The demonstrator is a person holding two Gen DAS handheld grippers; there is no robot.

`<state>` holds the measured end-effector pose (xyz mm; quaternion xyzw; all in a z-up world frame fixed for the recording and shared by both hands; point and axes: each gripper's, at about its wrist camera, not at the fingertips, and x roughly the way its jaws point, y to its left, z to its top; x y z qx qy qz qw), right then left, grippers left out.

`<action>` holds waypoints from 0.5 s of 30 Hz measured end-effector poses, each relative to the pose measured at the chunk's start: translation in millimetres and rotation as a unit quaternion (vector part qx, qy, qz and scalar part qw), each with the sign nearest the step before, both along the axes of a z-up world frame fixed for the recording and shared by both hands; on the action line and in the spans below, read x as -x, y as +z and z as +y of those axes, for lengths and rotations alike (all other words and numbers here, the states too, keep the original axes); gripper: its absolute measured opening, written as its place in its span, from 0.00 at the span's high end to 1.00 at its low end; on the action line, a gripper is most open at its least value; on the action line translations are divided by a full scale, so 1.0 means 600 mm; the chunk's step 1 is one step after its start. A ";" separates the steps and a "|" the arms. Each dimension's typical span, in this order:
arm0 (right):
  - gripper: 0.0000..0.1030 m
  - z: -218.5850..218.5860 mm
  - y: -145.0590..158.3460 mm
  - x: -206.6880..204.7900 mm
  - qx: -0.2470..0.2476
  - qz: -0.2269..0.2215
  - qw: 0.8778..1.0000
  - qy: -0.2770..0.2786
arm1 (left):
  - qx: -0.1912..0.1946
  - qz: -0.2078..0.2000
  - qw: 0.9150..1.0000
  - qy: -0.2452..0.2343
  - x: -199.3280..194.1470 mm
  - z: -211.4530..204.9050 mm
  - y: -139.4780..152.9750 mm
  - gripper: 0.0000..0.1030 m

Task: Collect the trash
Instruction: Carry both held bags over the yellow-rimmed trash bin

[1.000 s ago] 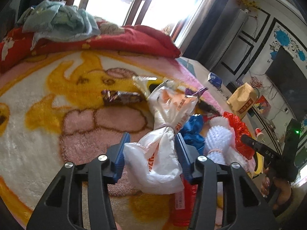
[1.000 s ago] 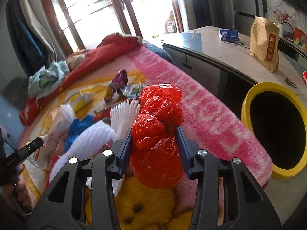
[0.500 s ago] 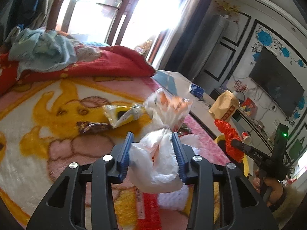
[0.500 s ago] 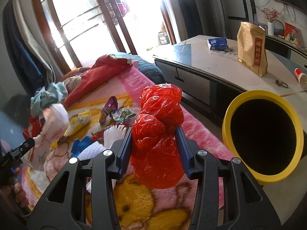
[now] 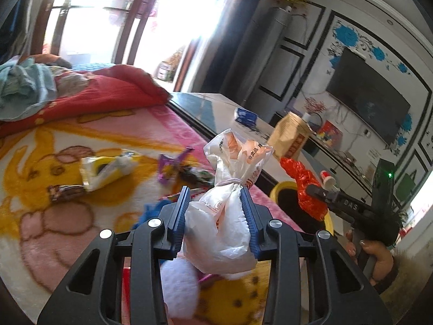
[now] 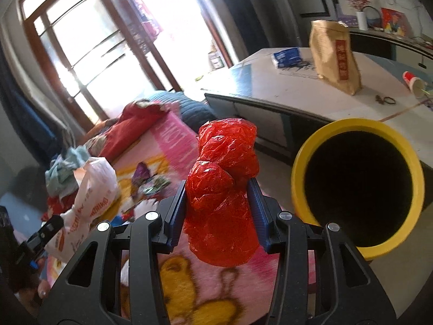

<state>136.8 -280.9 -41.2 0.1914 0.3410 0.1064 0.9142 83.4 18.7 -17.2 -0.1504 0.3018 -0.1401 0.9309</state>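
Observation:
My left gripper is shut on a tied white plastic bag with orange print, held up above the pink and yellow blanket. My right gripper is shut on a crumpled red plastic bag, just left of the yellow bin, whose dark mouth faces me. In the left wrist view the red plastic bag hangs over the bin's rim, with a person's hand on the right handle. The white plastic bag also shows at the left of the right wrist view.
Loose trash lies on the blanket: a yellow-white wrapper, a purple wrapper, a dark candy wrapper, a white foam net. Behind the bin a low table holds a brown paper bag, a blue packet and a cup.
Both grippers rose off the blanket and swung right with their bags. The left pads squeezed the white bag tighter. The yellow bin has grown closer in the right wrist view.

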 end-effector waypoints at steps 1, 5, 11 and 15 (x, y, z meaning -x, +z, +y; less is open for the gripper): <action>0.65 -0.007 0.000 -0.001 0.002 -0.001 1.000 -0.007 | 0.000 0.000 1.000 -0.005 -0.004 -0.010 0.000 0.65; 0.65 -0.037 0.001 -0.002 0.011 -0.006 0.999 -0.035 | -0.004 0.002 1.000 -0.024 -0.018 -0.043 -0.008 0.66; 0.65 -0.079 0.002 -0.004 0.026 -0.014 0.997 -0.067 | -0.013 0.004 0.999 -0.047 -0.035 -0.094 -0.017 0.66; 0.65 -0.109 0.003 -0.005 0.036 -0.017 0.995 -0.091 | -0.017 0.006 0.998 -0.059 -0.047 -0.124 -0.022 0.66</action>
